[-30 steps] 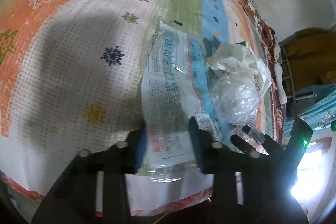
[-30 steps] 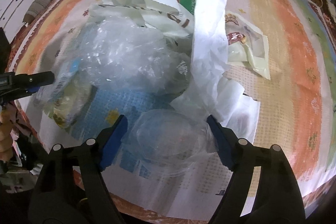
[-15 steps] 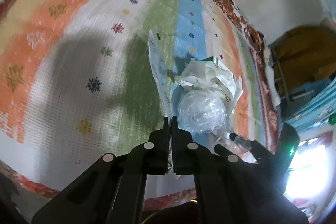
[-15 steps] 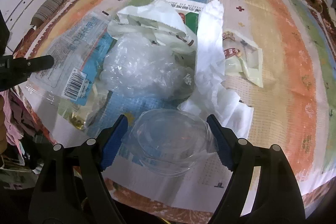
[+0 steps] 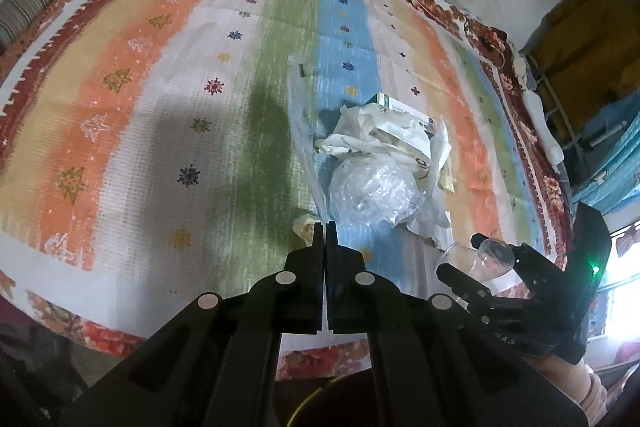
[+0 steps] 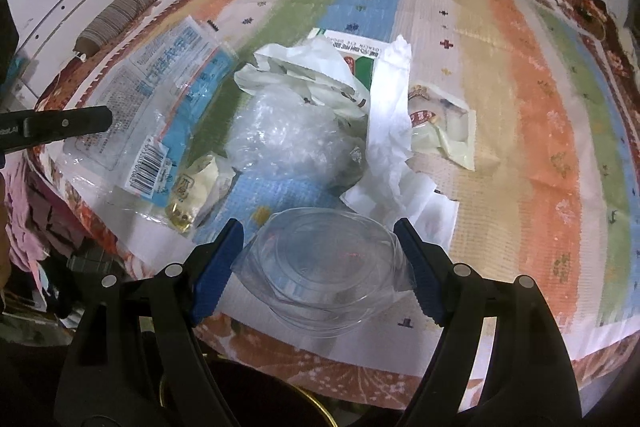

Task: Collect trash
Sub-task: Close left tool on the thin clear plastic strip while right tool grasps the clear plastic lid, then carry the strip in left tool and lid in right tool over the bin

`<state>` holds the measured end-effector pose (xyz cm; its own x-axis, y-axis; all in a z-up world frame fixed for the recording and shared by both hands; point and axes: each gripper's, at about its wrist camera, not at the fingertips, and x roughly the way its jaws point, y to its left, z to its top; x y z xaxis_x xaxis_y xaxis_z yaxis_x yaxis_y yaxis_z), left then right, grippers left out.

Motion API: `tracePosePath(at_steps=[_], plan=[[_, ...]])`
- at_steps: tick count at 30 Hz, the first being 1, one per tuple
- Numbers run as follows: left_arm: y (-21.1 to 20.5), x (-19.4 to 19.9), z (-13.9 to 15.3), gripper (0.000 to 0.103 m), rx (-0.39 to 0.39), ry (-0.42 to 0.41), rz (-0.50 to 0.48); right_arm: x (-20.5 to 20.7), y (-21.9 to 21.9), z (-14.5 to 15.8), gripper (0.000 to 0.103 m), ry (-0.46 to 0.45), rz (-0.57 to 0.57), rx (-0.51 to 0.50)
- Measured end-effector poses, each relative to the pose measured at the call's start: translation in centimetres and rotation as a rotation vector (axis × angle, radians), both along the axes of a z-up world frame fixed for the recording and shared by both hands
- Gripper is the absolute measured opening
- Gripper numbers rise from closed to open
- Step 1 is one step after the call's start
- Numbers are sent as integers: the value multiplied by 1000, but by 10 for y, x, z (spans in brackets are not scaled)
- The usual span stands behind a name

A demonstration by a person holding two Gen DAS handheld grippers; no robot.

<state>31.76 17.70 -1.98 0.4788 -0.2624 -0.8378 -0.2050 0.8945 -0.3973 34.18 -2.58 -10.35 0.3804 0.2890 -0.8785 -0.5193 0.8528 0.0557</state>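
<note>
Two pieces are in hand, and the rest of the trash waits on the striped blanket (image 6: 520, 99). Take the crumpled clear bag (image 6: 288, 143) in the middle of the heap as the landmark.

Left of it, the left gripper (image 5: 325, 227) has its jaws pressed together on the edge of a flat printed wrapper (image 6: 160, 107), see-through with blue bands and a barcode, hanging off the blanket. Just below that wrapper lies a small cream packet (image 6: 200, 187), not picked up.

Behind the bag sit a crushed white paper bag (image 6: 304, 67) and a green-and-white box (image 6: 352, 51). Right of it, a white tissue (image 6: 390, 107) drapes down, and further right lies a torn cream sachet (image 6: 444, 131).

In front of the bag, the right gripper (image 6: 320, 259) has its jaws spread wide around a clear plastic lid (image 6: 320, 267), thin and glossy. By my reckoning most of the collecting is left.
</note>
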Motion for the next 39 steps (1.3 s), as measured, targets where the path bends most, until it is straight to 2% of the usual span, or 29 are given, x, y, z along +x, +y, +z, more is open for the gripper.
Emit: tracePosePath(at_steps=[7,13,28,39], plan=[[-11,-16,19,0,54,-15,22,-26,-16,33,73,-101,-20,46],[-18,-34,42,0,123,-51,78,-43,-33,44,73,-106,-37,86],[-52,-93,66,0,86,-151,35,-96,-60,52,73,-130,-41,135],[-98,-166,72,0,92,-242,-21,-140,-77,49,73,-137,-27,161]])
